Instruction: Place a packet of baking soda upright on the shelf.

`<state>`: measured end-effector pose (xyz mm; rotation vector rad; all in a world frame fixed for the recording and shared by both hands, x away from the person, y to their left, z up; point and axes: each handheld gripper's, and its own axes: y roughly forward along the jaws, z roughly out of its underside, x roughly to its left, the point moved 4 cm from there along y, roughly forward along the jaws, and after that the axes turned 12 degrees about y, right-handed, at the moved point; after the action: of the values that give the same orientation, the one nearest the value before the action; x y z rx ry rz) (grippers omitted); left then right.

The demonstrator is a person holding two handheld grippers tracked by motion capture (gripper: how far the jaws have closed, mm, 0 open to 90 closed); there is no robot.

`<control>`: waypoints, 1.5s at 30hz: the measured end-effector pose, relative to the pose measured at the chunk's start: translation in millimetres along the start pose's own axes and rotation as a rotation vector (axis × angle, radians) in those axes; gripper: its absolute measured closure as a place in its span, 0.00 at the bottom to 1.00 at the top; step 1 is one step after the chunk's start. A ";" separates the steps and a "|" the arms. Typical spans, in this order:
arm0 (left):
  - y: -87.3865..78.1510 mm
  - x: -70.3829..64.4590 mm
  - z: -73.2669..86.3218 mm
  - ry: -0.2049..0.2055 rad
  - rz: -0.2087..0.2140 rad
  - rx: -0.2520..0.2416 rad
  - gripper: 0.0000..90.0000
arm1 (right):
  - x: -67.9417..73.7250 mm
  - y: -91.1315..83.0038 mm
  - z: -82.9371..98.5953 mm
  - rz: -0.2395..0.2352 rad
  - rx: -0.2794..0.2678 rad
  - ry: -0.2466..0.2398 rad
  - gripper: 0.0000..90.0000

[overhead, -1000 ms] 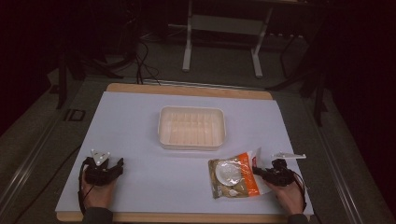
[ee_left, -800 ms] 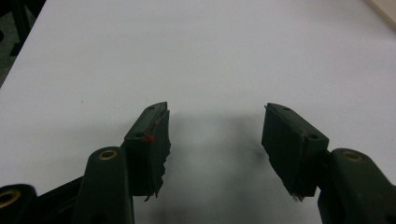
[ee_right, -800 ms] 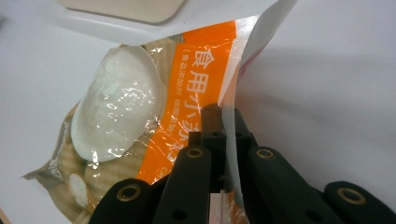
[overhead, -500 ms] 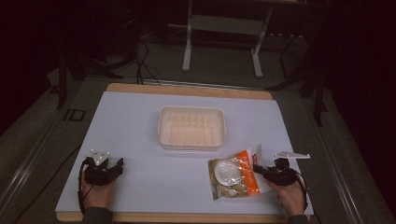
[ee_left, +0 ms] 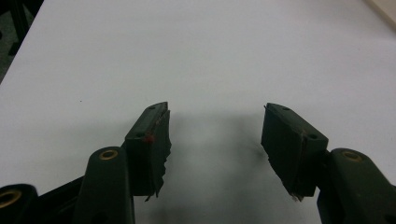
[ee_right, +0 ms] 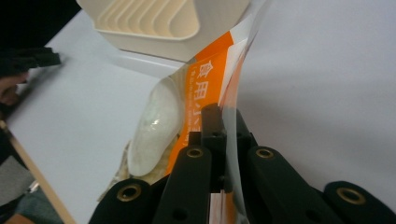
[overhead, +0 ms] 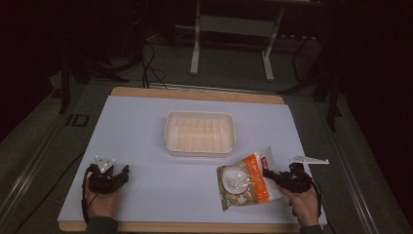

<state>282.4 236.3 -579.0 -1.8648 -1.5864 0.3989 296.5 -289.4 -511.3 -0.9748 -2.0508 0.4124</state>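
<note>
step: right gripper (overhead: 271, 175) clamped snack bag (overhead: 246, 181) edge | left gripper (overhead: 122, 171) jaws wide, idle | next: likely lift toward tray (overhead: 199, 133) at 11 o'clock

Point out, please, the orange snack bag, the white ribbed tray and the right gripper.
orange snack bag (overhead: 246, 187): high view, on its printed front face.
white ribbed tray (overhead: 199, 132): high view, on its ribbed floor.
right gripper (ee_right: 224, 123): right gripper view, between the fingertips shut on the bag's edge.
</note>
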 end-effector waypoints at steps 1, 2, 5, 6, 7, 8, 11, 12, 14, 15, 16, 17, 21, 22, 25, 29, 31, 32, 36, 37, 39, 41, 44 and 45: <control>0.0 0.0 0.0 0.000 0.000 0.000 0.46 | 0.6 -0.4 -0.2 -0.005 0.000 0.002 1.00; 0.0 0.0 0.0 0.000 0.000 0.001 0.46 | 1.6 -0.8 -0.5 -0.010 -0.002 0.002 1.00; 0.0 -0.1 0.0 0.003 0.001 0.002 0.46 | 5.6 -1.5 -1.6 -0.029 -0.005 0.004 1.00; 0.0 -0.1 0.0 0.002 0.000 0.001 0.46 | 7.0 -1.8 -2.0 -0.033 -0.006 0.002 1.00; 0.0 -0.1 0.0 0.002 0.001 0.002 0.46 | 8.5 -2.1 -2.4 -0.038 -0.007 0.002 1.00; 0.1 -0.1 0.0 0.001 0.001 0.001 0.46 | 10.0 -2.6 -2.9 -0.045 -0.007 0.002 1.00; 0.1 -0.1 0.0 0.003 0.001 0.002 0.46 | 15.3 -3.1 -4.4 -0.054 -0.006 -0.006 1.00; 0.1 -0.1 0.0 0.003 0.000 0.001 0.46 | 16.5 -3.2 -5.0 -0.057 -0.007 -0.008 1.00; 0.1 -0.1 0.1 0.003 0.001 0.001 0.46 | 20.1 -4.1 -6.5 -0.070 -0.006 -0.008 1.00; 0.0 -0.1 0.1 0.002 0.000 0.001 0.46 | 22.0 -4.2 -7.4 -0.074 -0.006 -0.012 1.00; 0.0 -0.1 0.1 0.001 0.000 0.000 0.46 | 24.1 -4.3 -8.3 -0.077 -0.004 -0.015 1.00; -0.1 -0.1 0.1 0.002 -0.001 0.000 0.46 | 26.3 -4.2 -9.2 -0.083 -0.006 -0.017 1.00; -0.3 0.1 0.2 0.000 -0.001 -0.004 0.46 | 35.2 -3.8 -13.3 -0.109 -0.001 -0.028 1.00; -0.3 0.1 0.2 -0.002 -0.001 -0.005 0.46 | 37.0 -3.5 -14.0 -0.114 0.000 -0.030 1.00; -0.4 0.1 0.2 0.000 -0.001 -0.005 0.46 | 43.2 -1.3 -16.6 -0.132 0.003 -0.040 1.00; -0.8 0.1 0.3 0.001 -0.001 -0.006 0.46 | 49.7 0.2 -19.1 -0.159 0.001 -0.041 1.00; -0.8 0.1 0.3 0.001 -0.001 -0.006 0.46 | 52.8 0.6 -19.8 -0.183 0.002 -0.034 1.00; -0.7 0.0 0.3 0.001 -0.001 -0.006 0.46 | 54.1 1.0 -20.3 -0.193 0.001 -0.033 1.00; -1.1 0.2 0.3 0.000 -0.002 -0.008 0.46 | 59.9 3.3 -21.7 -0.249 0.007 -0.023 1.00; -1.0 0.3 0.3 0.000 -0.002 -0.008 0.46 | 61.7 4.1 -22.2 -0.260 0.009 -0.021 1.00; -1.1 0.2 0.3 -0.001 -0.003 -0.010 0.46 | 66.3 6.4 -23.0 -0.287 0.016 -0.021 1.00; -1.2 0.2 0.3 0.000 -0.001 -0.009 0.46 | 71.0 8.4 -24.3 -0.292 0.020 -0.028 1.00; -1.3 0.3 0.4 0.000 -0.001 -0.010 0.45 | 76.6 11.2 -27.1 -0.301 0.024 -0.039 1.00; -1.3 0.3 0.4 -0.002 -0.001 -0.011 0.45 | 78.5 11.9 -27.9 -0.304 0.026 -0.041 1.00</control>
<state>281.2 236.8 -578.3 -1.8725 -1.5937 0.3922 294.9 -223.3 -459.2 -0.6292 -2.1815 0.2981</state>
